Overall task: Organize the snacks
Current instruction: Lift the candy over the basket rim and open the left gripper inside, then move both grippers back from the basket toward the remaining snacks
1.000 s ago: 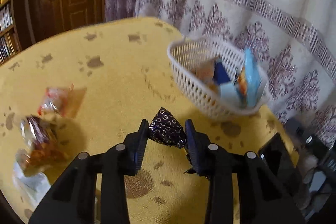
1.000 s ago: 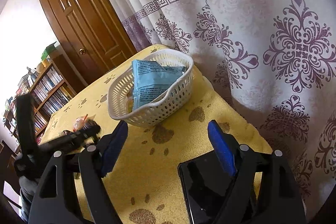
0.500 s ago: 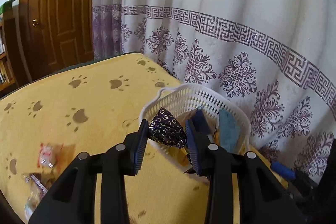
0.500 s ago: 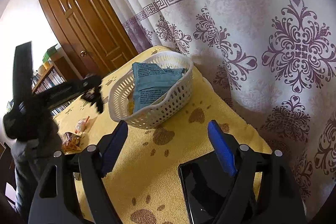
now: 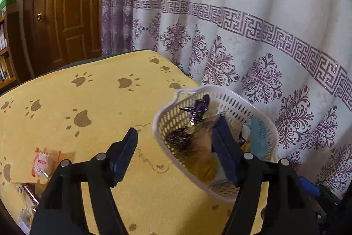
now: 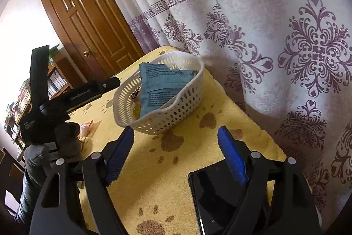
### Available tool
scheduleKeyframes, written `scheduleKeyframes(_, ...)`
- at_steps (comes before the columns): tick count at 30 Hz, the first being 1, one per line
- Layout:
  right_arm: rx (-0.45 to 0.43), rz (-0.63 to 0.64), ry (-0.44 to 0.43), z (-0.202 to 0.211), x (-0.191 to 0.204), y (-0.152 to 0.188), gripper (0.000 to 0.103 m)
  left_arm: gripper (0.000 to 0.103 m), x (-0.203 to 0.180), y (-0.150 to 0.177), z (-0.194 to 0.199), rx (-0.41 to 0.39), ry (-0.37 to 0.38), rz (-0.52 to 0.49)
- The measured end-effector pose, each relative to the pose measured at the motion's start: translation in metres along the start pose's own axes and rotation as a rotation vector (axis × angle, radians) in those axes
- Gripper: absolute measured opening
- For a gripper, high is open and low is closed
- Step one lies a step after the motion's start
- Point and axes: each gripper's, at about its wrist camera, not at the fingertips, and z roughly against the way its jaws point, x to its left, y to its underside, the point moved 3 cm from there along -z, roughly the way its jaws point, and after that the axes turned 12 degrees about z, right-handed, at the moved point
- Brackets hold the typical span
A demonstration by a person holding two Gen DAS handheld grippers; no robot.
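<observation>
A yellow cloth with brown paw prints (image 5: 92, 102) covers the table, with a white curtain patterned in purple (image 5: 242, 41) behind it and a brown wooden door (image 6: 92, 21) further back; the left gripper (image 5: 176, 153) hangs over the near rim of a white perforated basket (image 5: 167, 122), its jaws opening and nothing pinched between them; the dark purple wrapped snack (image 5: 199, 108) sits ahead of the jaws, inside the basket, blurred, clear of both pads; a second dark patterned packet (image 5: 179, 138) lies lower in the basket, between the jaws, beside a blue packet (image 5: 260, 136) beyond the right-hand jaw; an orange-and-white wrapped snack (image 5: 44, 163) lies on the cloth outside the left-hand jaw, with more wrappers below it at the edge; the right gripper (image 6: 176, 158) has its jaws spread wide with only cloth between them; a black phone (image 6: 211, 197) lies flat under its right-hand jaw, and the basket stands ahead of the jaws.
</observation>
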Motion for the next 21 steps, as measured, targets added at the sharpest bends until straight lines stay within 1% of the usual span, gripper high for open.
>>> scheduleKeyframes(5,-0.004,0.011,0.0,0.003,0.005,-0.001,0.08,0.071,0.012,-0.001,0.014,-0.013,-0.004,0.033)
scheduleKeyframes(8,-0.007,0.013,0.001,0.004,0.007,-0.002,0.08,0.076,0.018,0.0,0.023,-0.027,-0.022,0.038)
scheduleKeyframes(15,-0.002,0.039,-0.014,0.004,0.02,-0.004,0.08,0.077,0.03,0.005,0.043,-0.041,-0.031,0.058)
scheduleKeyframes(16,-0.002,0.042,-0.016,0.004,0.021,-0.003,0.08,0.079,0.032,0.006,0.045,-0.043,-0.036,0.057)
scheduleKeyframes(17,-0.001,0.046,-0.018,0.004,0.023,-0.003,0.08,0.082,0.035,0.007,0.049,-0.048,-0.043,0.055)
scheduleKeyframes(21,0.004,0.056,-0.024,0.004,0.031,-0.002,0.08,0.085,0.047,0.007,0.063,-0.068,-0.062,0.063)
